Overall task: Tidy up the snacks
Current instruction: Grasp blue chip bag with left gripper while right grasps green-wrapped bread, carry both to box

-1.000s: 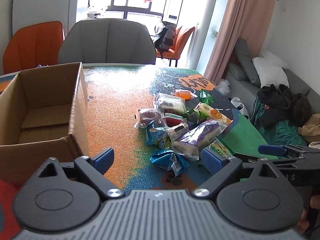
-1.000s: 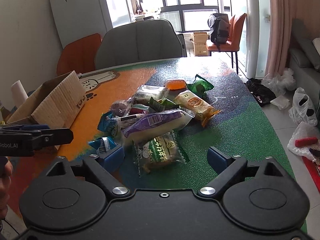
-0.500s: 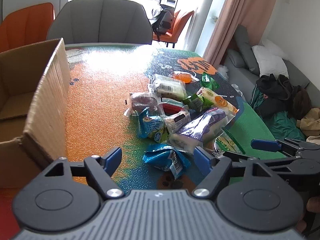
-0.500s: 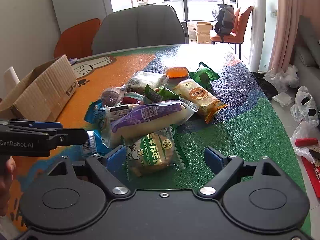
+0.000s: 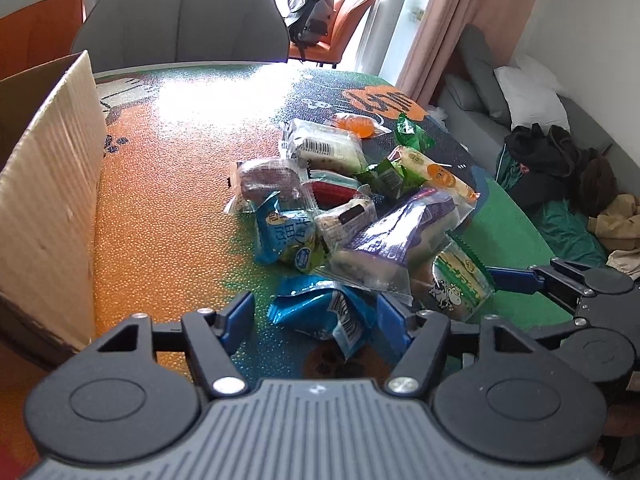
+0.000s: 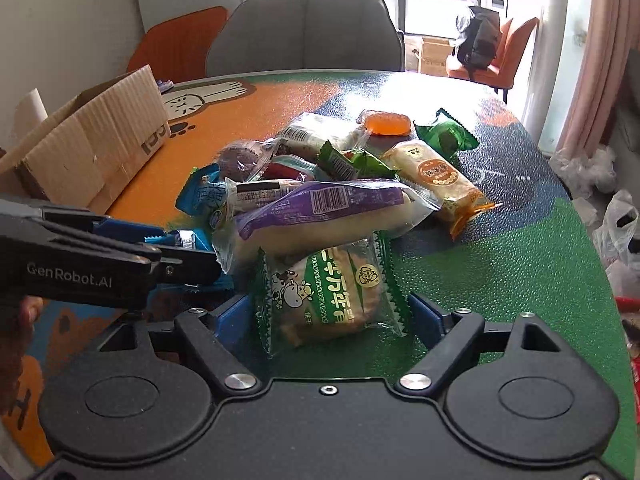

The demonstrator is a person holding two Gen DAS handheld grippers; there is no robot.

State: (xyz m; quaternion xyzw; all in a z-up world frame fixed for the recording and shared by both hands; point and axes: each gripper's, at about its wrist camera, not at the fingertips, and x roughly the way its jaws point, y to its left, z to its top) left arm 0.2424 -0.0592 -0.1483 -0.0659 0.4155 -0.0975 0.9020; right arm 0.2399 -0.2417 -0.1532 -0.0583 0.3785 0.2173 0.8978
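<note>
A: Since the left gripper [image 5: 316, 316] sits low in the left wrist view, its blue fingers [image 5: 238, 318] spread wide on either side of the blue packet [image 5: 320, 310] at bottom centre, I'd guess that packet is the first pick. Nothing is pinched yet.

B: How will it handle?

A: Light and crinkly, I'd say; the film looks slick and the packet is puffed, so a squeeze across its middle should hold better than the flat sealed ends. The box [image 5: 52, 184] stands at the left edge of that frame, close by. The rest of the pile [image 5: 360, 200] fills the centre.

B: And in the right wrist view?

A: The right gripper [image 6: 332, 316] is open too, fingers either side of the green packet [image 6: 328, 292] at lower centre; whether they touch it I cannot tell. Its upper end is tucked under the purple packet [image 6: 320, 216], so lifting it may drag that one along.

B: Is it fragile?

A: Probably soft bread or cake, so a gentle grip across the body, clear of the zigzag edges. The left gripper [image 6: 120, 256] crosses the left of this frame, and the box [image 6: 100, 148] is upper left.
</note>
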